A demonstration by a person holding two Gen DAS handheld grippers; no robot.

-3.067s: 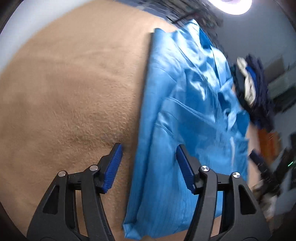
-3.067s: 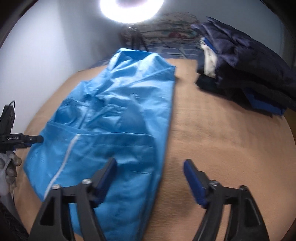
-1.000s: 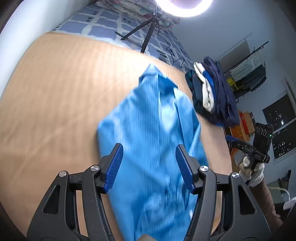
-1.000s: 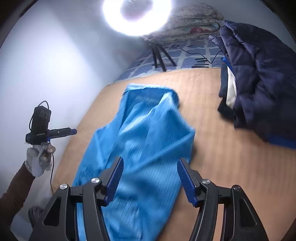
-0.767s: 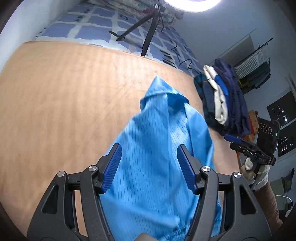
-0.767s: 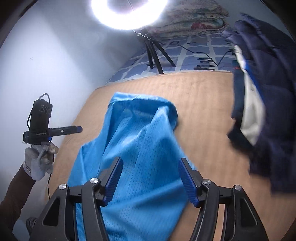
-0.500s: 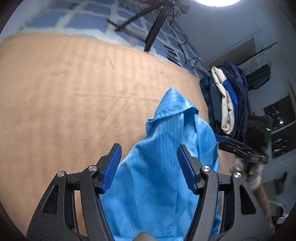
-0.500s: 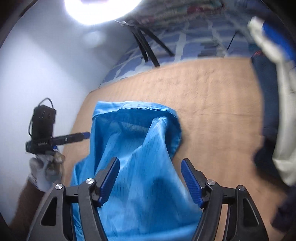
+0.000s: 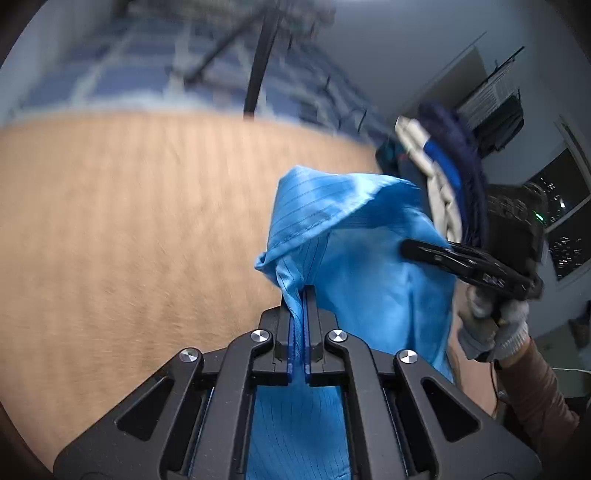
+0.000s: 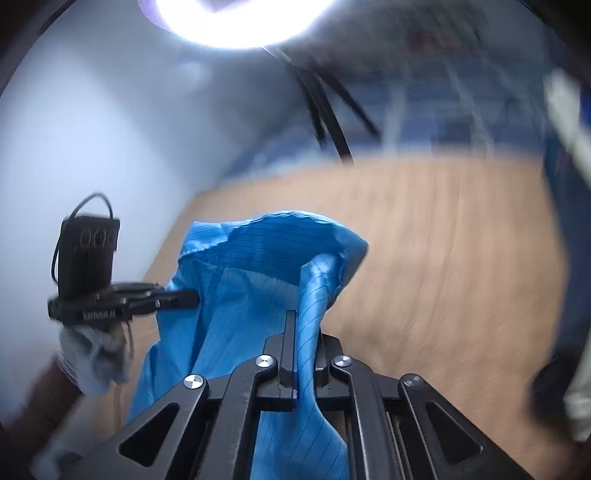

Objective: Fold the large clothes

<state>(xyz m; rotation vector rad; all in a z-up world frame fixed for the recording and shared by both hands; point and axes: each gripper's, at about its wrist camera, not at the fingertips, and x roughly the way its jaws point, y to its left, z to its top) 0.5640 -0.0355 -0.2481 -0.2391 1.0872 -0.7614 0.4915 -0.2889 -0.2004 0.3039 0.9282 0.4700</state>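
Observation:
A bright blue pinstriped garment [image 9: 354,266] hangs bunched in front of both cameras above a tan blanket-covered surface [image 9: 129,229]. My left gripper [image 9: 300,295] is shut on a fold of the blue garment at its left edge. My right gripper [image 10: 304,321] is shut on another fold of the same garment [image 10: 258,280], which drapes down over its fingers. In the left wrist view the right gripper [image 9: 410,251] shows at the right with its tips against the cloth. In the right wrist view the left gripper [image 10: 188,297] shows at the left, tips at the cloth.
A pile of dark navy and white clothes [image 9: 450,184] sits at the right of the tan surface. A ring light [image 10: 240,22] on a black tripod [image 9: 258,62] stands behind, before a blue checked bedcover [image 9: 147,74]. A white wall [image 10: 92,147] is on the left.
Both grippers have closed on the blue garment; half a second ago they were open around it. The garment is now lifted and bunched, and both views are blurred by motion.

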